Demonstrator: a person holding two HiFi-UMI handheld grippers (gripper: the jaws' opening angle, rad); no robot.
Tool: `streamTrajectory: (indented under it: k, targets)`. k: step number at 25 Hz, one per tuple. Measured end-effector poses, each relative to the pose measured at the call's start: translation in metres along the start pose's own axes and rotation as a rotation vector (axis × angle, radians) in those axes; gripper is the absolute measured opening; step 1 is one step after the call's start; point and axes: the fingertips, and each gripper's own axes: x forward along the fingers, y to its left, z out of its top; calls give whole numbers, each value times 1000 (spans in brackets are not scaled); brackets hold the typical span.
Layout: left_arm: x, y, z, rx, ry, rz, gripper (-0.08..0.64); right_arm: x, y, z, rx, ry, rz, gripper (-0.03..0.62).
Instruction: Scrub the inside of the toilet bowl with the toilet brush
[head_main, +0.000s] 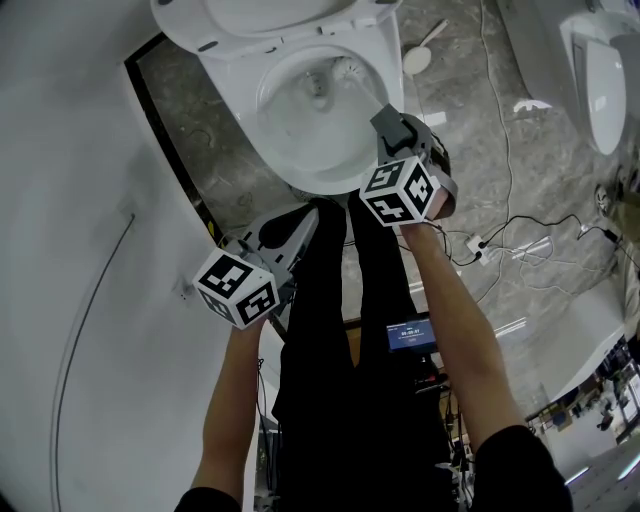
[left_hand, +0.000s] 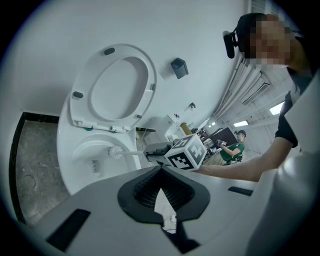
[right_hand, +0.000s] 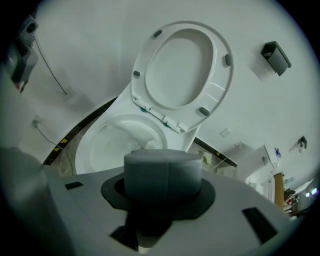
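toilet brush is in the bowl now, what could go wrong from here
The right gripper grips the toilet brush only at its thick grey handle end, so pressing the bristles against the toilet bowl might twist it in the jaws. The brush head sits near the rim; a fast stroke could flick water onto the floor, where cables lie close by.

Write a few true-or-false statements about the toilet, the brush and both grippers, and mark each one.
1. The toilet seat is raised. True.
2. The left gripper holds the toilet brush. False: the right gripper is shut on its handle, and the left holds nothing.
3. The brush head is inside the toilet bowl. True.
4. The left gripper hangs over the bowl. False: it is held back from the toilet, beside the person's legs.
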Motion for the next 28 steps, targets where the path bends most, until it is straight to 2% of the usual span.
streamTrajectory:
  k: [9, 14, 18, 23, 28]
  targets:
    - [3, 6, 6, 0, -14, 1, 9, -18, -1, -28, -93, 28, 17, 160]
    - [2, 8, 7, -4, -21, 8, 9, -24, 4, -46, -222, 45, 50, 160]
    - [3, 7, 5, -10, -21, 7, 9, -31, 11, -59, -272, 73, 97, 158]
    - [4, 4, 1, -16, -14, 7, 9, -40, 35, -80, -257, 124, 216, 158]
    - [5, 1, 1, -20, -18, 3, 9, -46, 54, -90, -167, 147, 282, 156]
